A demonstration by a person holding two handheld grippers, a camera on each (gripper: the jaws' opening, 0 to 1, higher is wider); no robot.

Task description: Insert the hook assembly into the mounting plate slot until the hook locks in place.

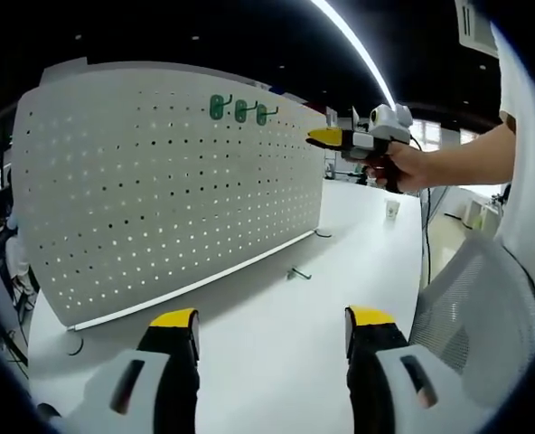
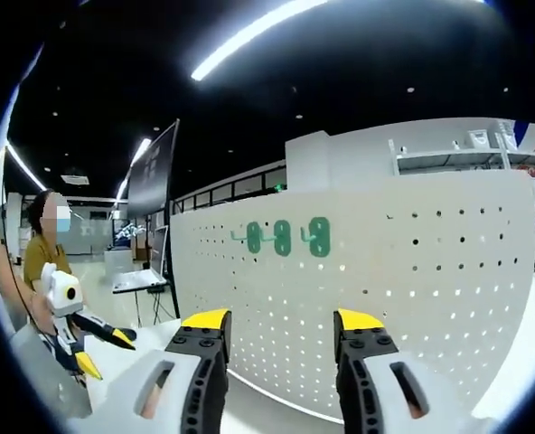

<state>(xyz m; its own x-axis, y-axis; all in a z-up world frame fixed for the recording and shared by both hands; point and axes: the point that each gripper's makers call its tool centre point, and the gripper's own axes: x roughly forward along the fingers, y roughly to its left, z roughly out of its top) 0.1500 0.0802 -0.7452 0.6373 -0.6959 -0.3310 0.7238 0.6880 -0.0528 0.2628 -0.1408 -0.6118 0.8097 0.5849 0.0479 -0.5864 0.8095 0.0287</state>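
Left gripper view: left gripper (image 1: 272,330) low over the white counter (image 1: 276,334), fingers (image 1: 175,324) spread apart, nothing between them. White pegboard (image 1: 168,181) stands upright on the counter. Three green hooks (image 1: 240,111) sit in a row near its top edge, toward the board's right end. One loose hook (image 1: 297,273) lies on the counter just in front of the board's lower rail, ahead of the left gripper and well apart from it. Right gripper (image 1: 326,137) enters from the right, held in a hand (image 1: 403,167), raised level with the mounted hooks, just off the board's right edge. From this side its yellow tips look close together; whether they hold anything, cannot tell. A small cup (image 1: 392,209) stands further back on the counter. A mesh chair back (image 1: 471,307) at lower right.

Right gripper view: right gripper (image 2: 281,330) faces the pegboard (image 2: 403,289), fingers (image 2: 206,327) released, gap bare. Three green hooks (image 2: 283,237) on the board, above and between the fingers, not touched. Left gripper (image 2: 100,348) shows at lower left, yellow tips parted. A person (image 2: 43,249) stands at the far left.
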